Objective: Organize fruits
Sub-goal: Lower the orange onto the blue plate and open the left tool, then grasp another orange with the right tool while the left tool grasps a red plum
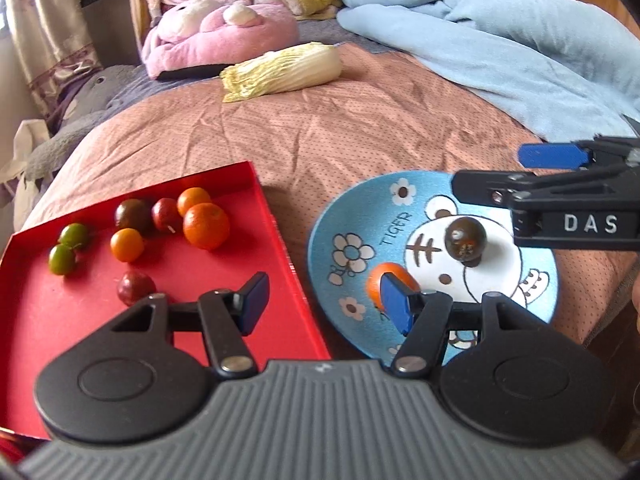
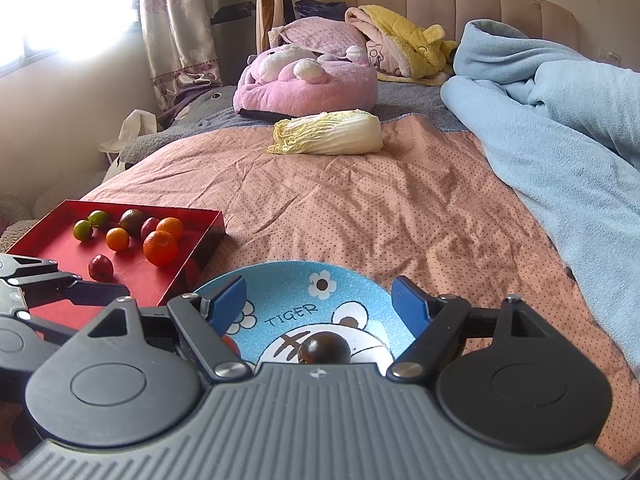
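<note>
A red tray (image 1: 200, 280) (image 2: 60, 248) on the bed holds several small fruits: green ones (image 1: 62, 260), oranges (image 1: 206, 226) and dark red ones (image 1: 136, 288). To its right lies a blue tiger plate (image 1: 360, 216) (image 2: 352, 280) with a dark round fruit (image 1: 464, 238) (image 2: 324, 348) and a small orange (image 1: 380, 276) on it. My left gripper (image 1: 324, 304) (image 2: 76, 278) is open over the gap between tray and plate. Nothing is between its pads, and the orange lies just behind its right finger. My right gripper (image 2: 320, 302) (image 1: 516, 172) hangs open above the plate, the dark fruit below it.
A napa cabbage (image 1: 284, 70) (image 2: 332, 132) lies farther up the pink dotted bed cover (image 2: 360, 208). Behind it sits a pink plush cushion (image 2: 308, 80). A bunched light blue blanket (image 1: 520, 48) (image 2: 560, 120) fills the right side. Curtains and a window are at the left.
</note>
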Tool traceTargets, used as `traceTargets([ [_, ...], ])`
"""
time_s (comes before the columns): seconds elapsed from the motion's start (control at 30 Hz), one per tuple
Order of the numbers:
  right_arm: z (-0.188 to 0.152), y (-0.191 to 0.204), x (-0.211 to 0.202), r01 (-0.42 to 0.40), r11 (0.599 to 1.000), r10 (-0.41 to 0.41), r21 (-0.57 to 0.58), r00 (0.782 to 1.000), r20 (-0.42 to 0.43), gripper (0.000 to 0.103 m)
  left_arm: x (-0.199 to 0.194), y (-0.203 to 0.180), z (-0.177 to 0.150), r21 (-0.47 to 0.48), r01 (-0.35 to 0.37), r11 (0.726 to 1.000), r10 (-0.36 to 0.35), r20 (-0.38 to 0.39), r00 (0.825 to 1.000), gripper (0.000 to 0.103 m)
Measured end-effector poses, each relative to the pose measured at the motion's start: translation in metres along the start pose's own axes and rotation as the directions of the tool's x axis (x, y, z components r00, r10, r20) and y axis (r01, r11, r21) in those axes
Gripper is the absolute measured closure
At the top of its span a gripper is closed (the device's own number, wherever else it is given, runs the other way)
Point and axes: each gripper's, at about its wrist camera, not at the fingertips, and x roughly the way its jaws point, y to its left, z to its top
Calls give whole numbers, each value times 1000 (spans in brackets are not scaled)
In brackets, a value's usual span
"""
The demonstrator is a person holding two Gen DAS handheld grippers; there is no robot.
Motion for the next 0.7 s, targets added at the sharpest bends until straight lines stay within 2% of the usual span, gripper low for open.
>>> traceTargets([
  [0.13, 2, 7, 2, -7, 1000, 7, -12, 1000, -4, 20, 1, 21, 2, -88, -90, 992, 88, -19, 996, 39],
  [0.3, 2, 19, 5, -30, 999, 30, -38, 999, -15, 20, 1, 40, 2, -145, -172, 974, 166, -49, 985, 39],
  [0.53, 0, 44, 12, -87, 992, 84, -90, 996, -38, 20, -4, 66, 0, -218, -246, 944, 237, -69, 969, 39],
  [0.7, -1, 65, 17, -139, 981, 134, -133, 990, -49, 20, -7, 84, -2, -283, -264, 922, 248, -93, 964, 39],
])
